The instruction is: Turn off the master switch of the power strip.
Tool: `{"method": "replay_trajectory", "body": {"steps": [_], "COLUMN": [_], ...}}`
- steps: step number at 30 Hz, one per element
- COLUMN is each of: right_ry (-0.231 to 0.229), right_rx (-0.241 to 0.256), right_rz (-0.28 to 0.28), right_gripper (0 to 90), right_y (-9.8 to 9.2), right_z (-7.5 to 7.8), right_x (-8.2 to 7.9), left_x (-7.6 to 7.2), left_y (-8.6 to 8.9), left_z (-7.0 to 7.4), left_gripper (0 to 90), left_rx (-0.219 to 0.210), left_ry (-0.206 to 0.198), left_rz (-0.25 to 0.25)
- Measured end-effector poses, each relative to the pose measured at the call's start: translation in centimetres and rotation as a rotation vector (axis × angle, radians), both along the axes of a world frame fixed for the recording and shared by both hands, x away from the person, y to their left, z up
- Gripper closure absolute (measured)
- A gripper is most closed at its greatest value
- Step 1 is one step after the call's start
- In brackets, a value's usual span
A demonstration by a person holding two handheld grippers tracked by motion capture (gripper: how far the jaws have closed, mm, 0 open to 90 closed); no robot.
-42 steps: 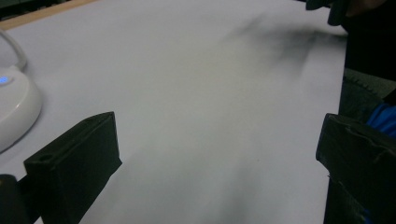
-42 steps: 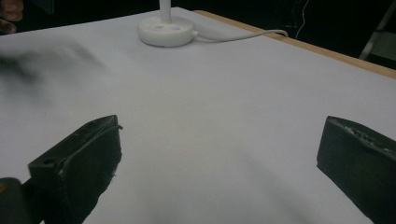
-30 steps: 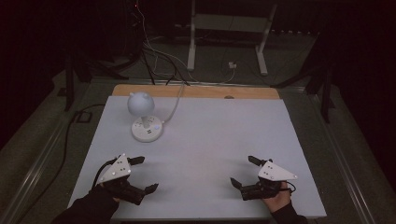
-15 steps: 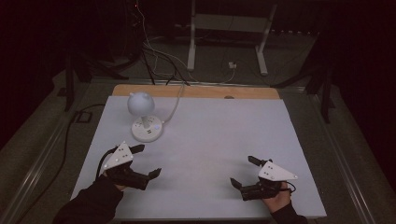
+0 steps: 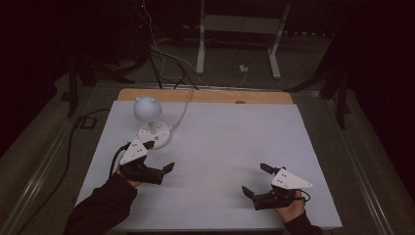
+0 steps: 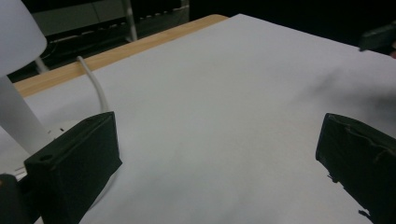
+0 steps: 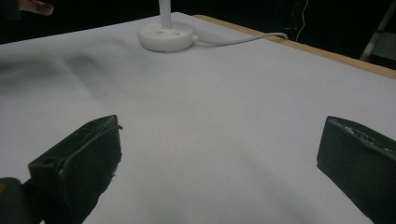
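Nothing is grasped yet: the left claw [image 5: 157, 157], jaws wide and empty, sits just beside the lamp [image 5: 150, 120] at the bench's [image 5: 230, 147] far-left, while the right claw [image 5: 255, 180] rests open, well apart.

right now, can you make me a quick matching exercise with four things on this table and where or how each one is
Things:
1. small white desk lamp with a round shade
2. left gripper
3. right gripper
4. thin white lamp cable

Places or states:
A. open, near right part of the white table
B. runs from the lamp base to the far edge
C. open, just in front of the lamp base
D. stands far left

Pairs: 1-D, 2-C, 3-A, 4-B
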State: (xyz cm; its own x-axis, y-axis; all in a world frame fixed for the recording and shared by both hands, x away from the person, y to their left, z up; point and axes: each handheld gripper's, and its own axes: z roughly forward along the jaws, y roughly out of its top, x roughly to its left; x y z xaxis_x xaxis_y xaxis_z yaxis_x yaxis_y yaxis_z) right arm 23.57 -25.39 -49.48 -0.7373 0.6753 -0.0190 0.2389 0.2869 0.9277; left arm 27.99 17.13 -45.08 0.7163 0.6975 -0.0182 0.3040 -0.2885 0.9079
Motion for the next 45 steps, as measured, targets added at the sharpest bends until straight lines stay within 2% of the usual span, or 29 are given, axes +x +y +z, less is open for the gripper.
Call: {"method": "replay_trajectory", "body": {"steps": [3,13,18,20,22,25,28,31,33,34,38,40,45], "right_ry": [-0.005,0.002,0.006,0.005,0.006,0.005,0.004,0.005,0.008,0.011,0.009,0.014,0.015], "right_rx": [0.000,0.002,0.003,0.002,0.004,0.000,0.006,0.006,0.010,0.010,0.009,0.011,0.012], "right_rz": [-0.001,0.000,0.002,0.005,0.007,0.008,0.007,0.010,0.011,0.011,0.014,0.013,0.016], "right_gripper": [0.0,0.0,0.0,0.0,0.0,0.0,0.0,0.0,0.0,0.0,0.0,0.0,0.0], "right_y": [0.0,0.0,0.0,0.0,0.0,0.0,-0.1,-0.1,-0.1,-0.1,-0.1,-0.1,-0.1], "right_z": [0.0,-0.1,-0.1,-0.1,-0.1,-0.1,0.0,-0.1,-0.1,-0.1,-0.1,-0.1,-0.2], "right_x": [0.0,0.1,0.1,0.1,0.1,0.1,0.1,0.1,0.1,0.1,0.1,0.1,0.2], "left_x": [0.5,2.0,2.3,2.5,2.8,3.4,3.8,4.2,4.6,4.7,5.5,6.0,6.8], "left_y": [-0.2,-0.7,-1.4,-1.6,-1.8,-2.0,-2.2,-2.4,-2.7,-2.7,-2.8,-2.8,-2.9], "left_z": [-0.1,-0.8,-1.2,-1.3,-1.4,-1.7,-2.1,-2.2,-2.3,-2.4,-2.7,-2.9,-3.4], "left_gripper": [0.3,0.3,0.3,0.3,0.4,0.3,0.4,0.3,0.3,0.3,0.3,0.3,0.4], "left_rx": [0.013,0.015,0.027,0.021,0.019,0.016,0.008,0.024,0.034,0.022,0.039,0.042,0.073], "left_ry": [-0.006,-0.012,-0.038,-0.028,-0.035,0.008,0.031,0.023,0.021,0.025,0.018,0.030,0.039], "left_rz": [0.019,0.057,0.120,0.130,0.157,0.165,0.177,0.208,0.273,0.271,0.277,0.273,0.314]}}
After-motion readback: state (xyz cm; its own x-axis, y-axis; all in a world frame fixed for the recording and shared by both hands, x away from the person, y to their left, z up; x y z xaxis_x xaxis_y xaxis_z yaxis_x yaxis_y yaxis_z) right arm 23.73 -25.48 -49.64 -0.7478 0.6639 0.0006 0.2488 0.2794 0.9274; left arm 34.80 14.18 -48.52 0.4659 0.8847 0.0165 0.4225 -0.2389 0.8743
